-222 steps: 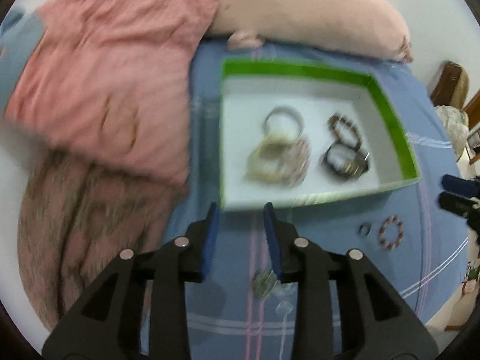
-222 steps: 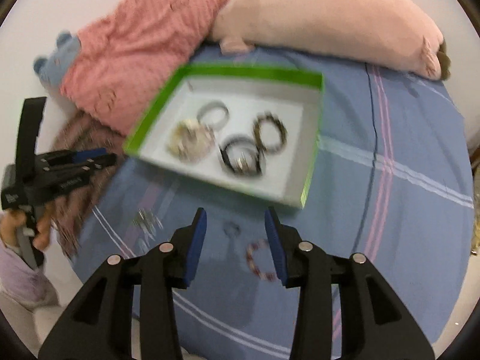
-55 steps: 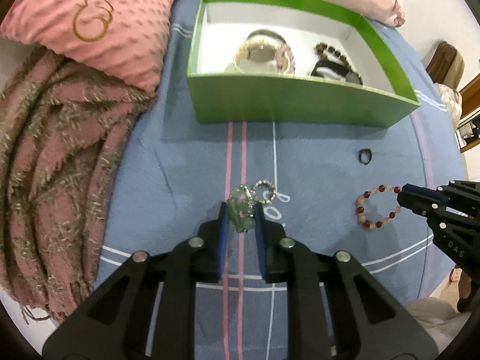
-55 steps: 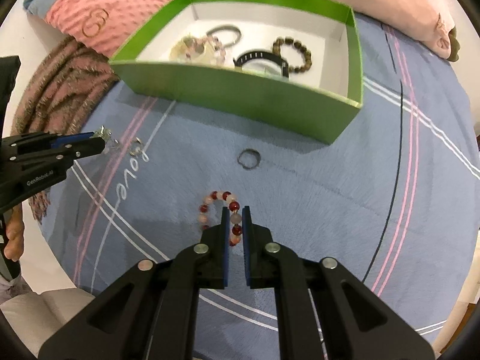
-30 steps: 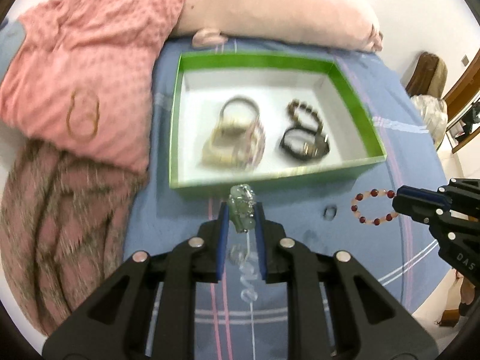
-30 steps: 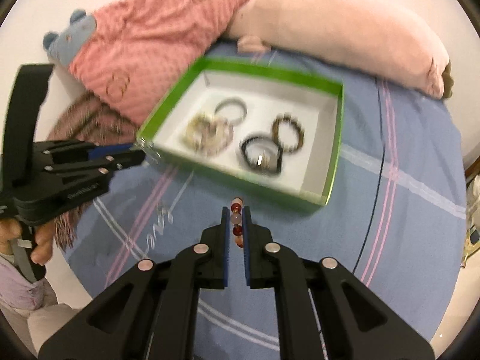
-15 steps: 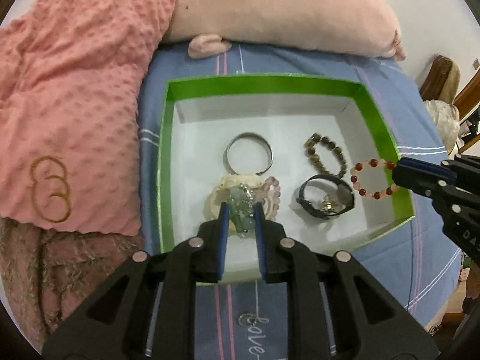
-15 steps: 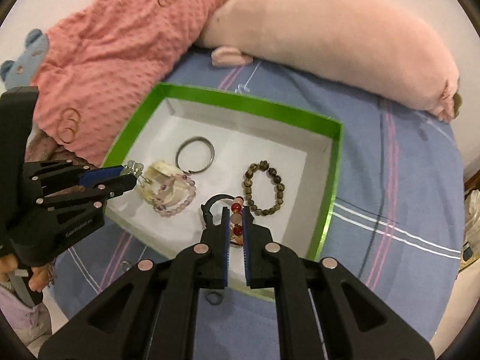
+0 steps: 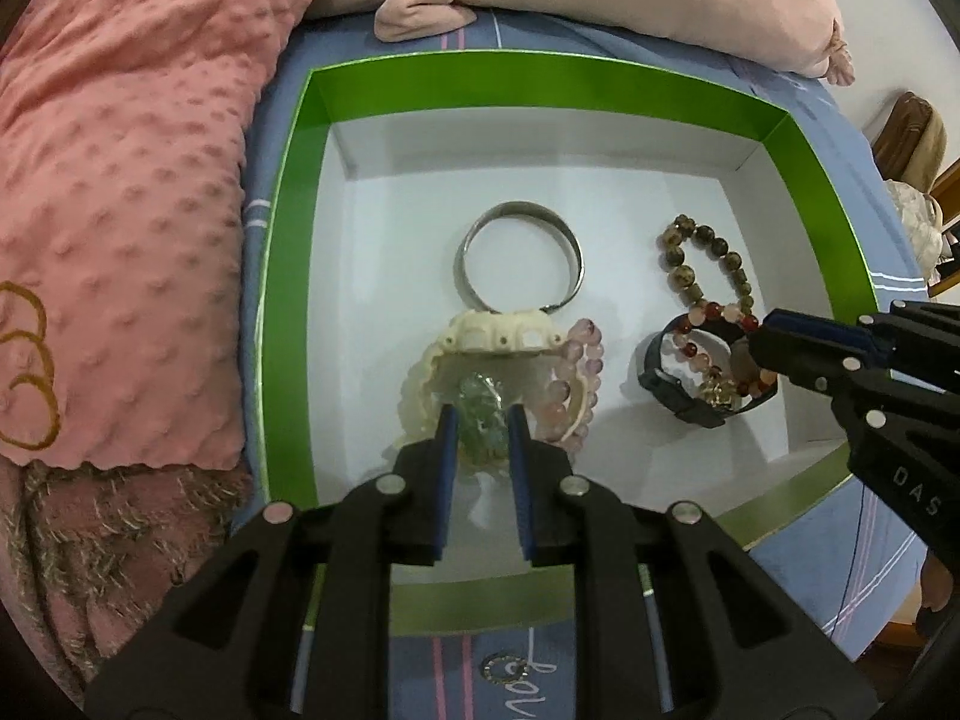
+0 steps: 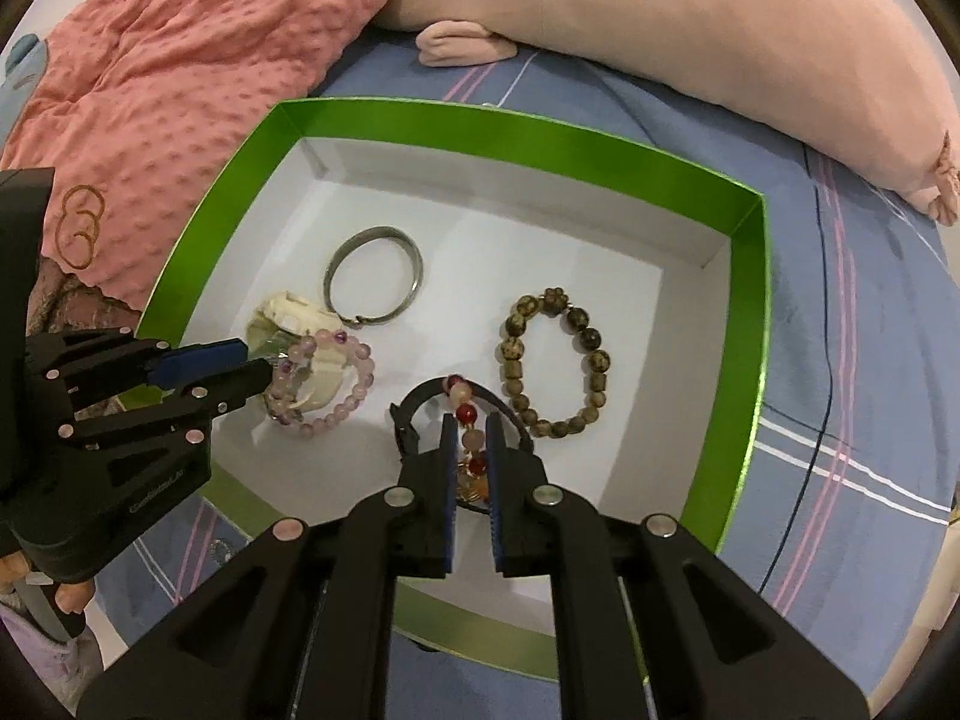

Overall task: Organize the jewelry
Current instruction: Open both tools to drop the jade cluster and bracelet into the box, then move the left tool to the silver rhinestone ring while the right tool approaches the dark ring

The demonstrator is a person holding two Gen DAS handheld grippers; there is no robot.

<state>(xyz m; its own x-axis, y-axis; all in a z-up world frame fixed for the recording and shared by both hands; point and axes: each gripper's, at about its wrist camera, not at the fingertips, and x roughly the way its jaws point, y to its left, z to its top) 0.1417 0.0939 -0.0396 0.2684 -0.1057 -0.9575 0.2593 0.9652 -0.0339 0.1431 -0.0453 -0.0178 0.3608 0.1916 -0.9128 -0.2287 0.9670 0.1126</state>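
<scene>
the left gripper [image 9: 483, 420] holds a green charm [image 9: 480, 405] in narrow jaws above the cream watch [image 9: 492, 336] at the box's [image 9: 288, 252] 7 o'clock. the right gripper's [image 10: 468, 420] jaws are opening around the red bead bracelet [image 10: 465, 414], above the black watch [image 10: 414, 414] at 5 o'clock.

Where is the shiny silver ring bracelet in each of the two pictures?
Left wrist view: the silver bangle lies in the middle of the white floor of the green box, just above the cream watch.
Right wrist view: the silver bangle lies left of centre in the green box, right of the cream watch.
Shared landmark: the brown bead bracelet.
</scene>
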